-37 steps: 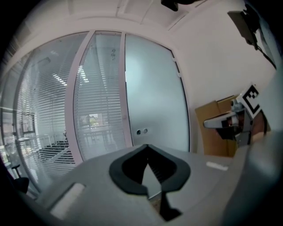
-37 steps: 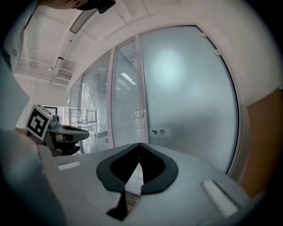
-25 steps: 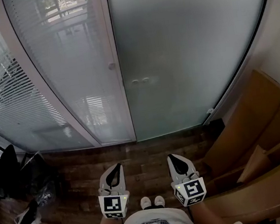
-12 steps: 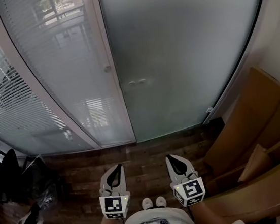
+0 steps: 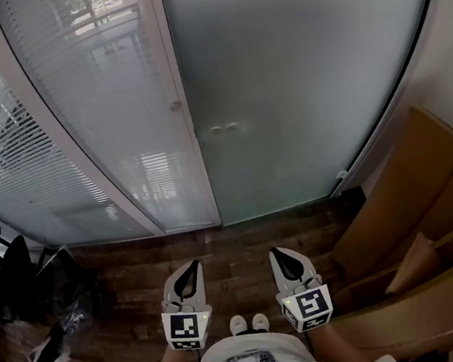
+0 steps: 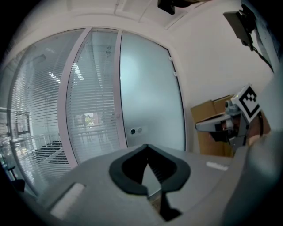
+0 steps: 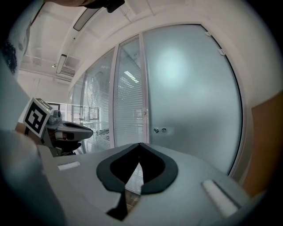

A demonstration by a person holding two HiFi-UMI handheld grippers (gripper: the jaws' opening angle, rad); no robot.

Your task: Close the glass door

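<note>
The tall frosted glass door (image 5: 296, 84) stands ahead of me, its edge against the white frame post (image 5: 190, 139), apparently already shut. Check that the seam is flush before any push near the two round fittings (image 5: 224, 128). My left gripper (image 5: 190, 270) and right gripper (image 5: 277, 255) hang low, well apart from the door, jaws together and empty.

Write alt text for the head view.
A frosted glass door appears closed beside a panel with blinds. The left gripper and right gripper point toward it, jaws shut and empty, above wooden floor; cardboard boxes at right.
</note>
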